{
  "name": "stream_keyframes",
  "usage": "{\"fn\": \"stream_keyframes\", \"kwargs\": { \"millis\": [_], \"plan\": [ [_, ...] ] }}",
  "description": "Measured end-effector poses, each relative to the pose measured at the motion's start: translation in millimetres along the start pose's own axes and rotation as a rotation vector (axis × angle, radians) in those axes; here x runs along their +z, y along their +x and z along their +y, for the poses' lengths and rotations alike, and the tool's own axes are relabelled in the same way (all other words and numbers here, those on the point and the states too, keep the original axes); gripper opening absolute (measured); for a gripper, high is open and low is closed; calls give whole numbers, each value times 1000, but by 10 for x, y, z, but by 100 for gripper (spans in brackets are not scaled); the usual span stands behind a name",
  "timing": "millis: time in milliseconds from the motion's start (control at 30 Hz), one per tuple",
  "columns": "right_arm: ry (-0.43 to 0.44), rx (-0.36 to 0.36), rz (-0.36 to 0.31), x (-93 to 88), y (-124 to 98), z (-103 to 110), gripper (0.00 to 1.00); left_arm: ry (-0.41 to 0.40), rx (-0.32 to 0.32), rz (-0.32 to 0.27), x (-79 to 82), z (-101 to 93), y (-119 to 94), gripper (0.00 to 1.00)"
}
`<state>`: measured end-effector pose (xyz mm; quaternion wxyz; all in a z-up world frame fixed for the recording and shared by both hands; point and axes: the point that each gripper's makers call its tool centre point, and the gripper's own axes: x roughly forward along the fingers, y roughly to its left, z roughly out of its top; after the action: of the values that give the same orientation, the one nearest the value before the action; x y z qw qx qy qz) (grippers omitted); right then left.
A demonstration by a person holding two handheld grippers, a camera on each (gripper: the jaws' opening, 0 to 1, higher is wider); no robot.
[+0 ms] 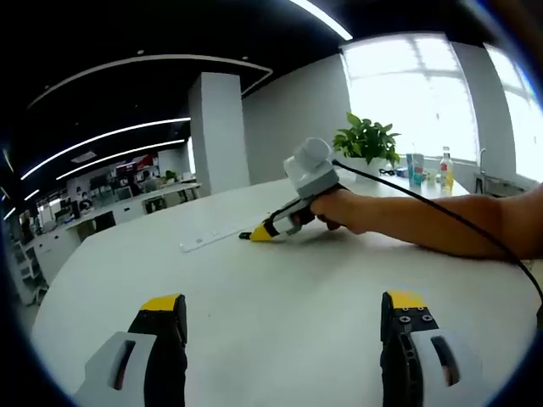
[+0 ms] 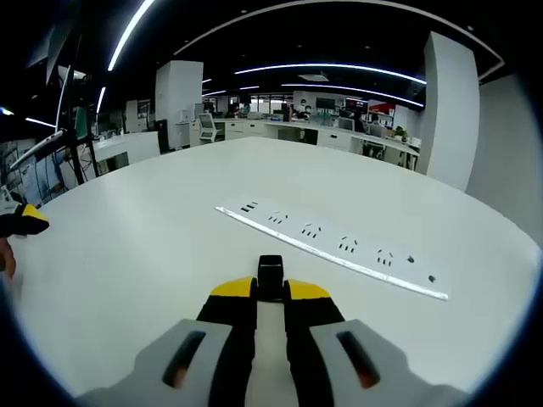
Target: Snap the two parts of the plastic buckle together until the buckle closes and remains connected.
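Observation:
A small black buckle part (image 2: pixel 271 275) sits on the white table (image 2: pixel 153 254), pinched between the yellow-tipped jaws of my right gripper (image 2: pixel 271 292), which is shut on it. In the left gripper view that right gripper (image 1: pixel 261 233) rests tip-down on the table (image 1: pixel 280 288), held by a hand (image 1: pixel 344 210), with the black buckle part (image 1: pixel 244 236) poking out of its tip. My left gripper (image 1: pixel 284 305) hovers over bare table, jaws wide open with nothing between them. A yellow fingertip (image 2: pixel 25 219) of the left gripper shows at the far left edge.
A long white power strip (image 2: pixel 331 237) lies on the table just beyond the right gripper. A potted plant (image 1: pixel 366 140) and bottles (image 1: pixel 445 170) stand at the far edge by the window. A forearm (image 1: pixel 450 225) and a black cable (image 1: pixel 475 233) cross the table's right side.

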<state>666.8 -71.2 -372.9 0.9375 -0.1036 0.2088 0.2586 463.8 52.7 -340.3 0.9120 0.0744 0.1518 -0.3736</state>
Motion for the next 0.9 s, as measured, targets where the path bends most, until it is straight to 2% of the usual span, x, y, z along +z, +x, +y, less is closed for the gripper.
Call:
{"fn": "stream_keyframes", "kwargs": {
  "millis": [200,400,467,567,700,733,767,900],
  "plan": [
    [-9,-5,-3,11,6,-13,10,-45,-22,-5,3,-12,1,99],
    [-52,-18,-64,110,-23,-58,12,-42,-37,-10,36,7,-7,100],
    [-71,-36,-97,161,-40,-66,24,-40,-53,-13,57,-23,2,100],
    [-86,-36,-108,168,-26,-58,44,-44,-67,-11,61,-46,7,100],
    [-147,-60,-164,258,-7,-42,88,-27,-55,-6,53,-21,15,100],
    [-154,-64,-177,285,-15,-37,94,-23,-52,-5,51,-17,13,100],
    [-155,-66,-183,300,-19,-36,100,-17,-43,-2,50,-7,13,100],
    [-160,-76,-194,351,-30,-71,100,-21,-41,-9,62,26,-13,100]
  ]
}}
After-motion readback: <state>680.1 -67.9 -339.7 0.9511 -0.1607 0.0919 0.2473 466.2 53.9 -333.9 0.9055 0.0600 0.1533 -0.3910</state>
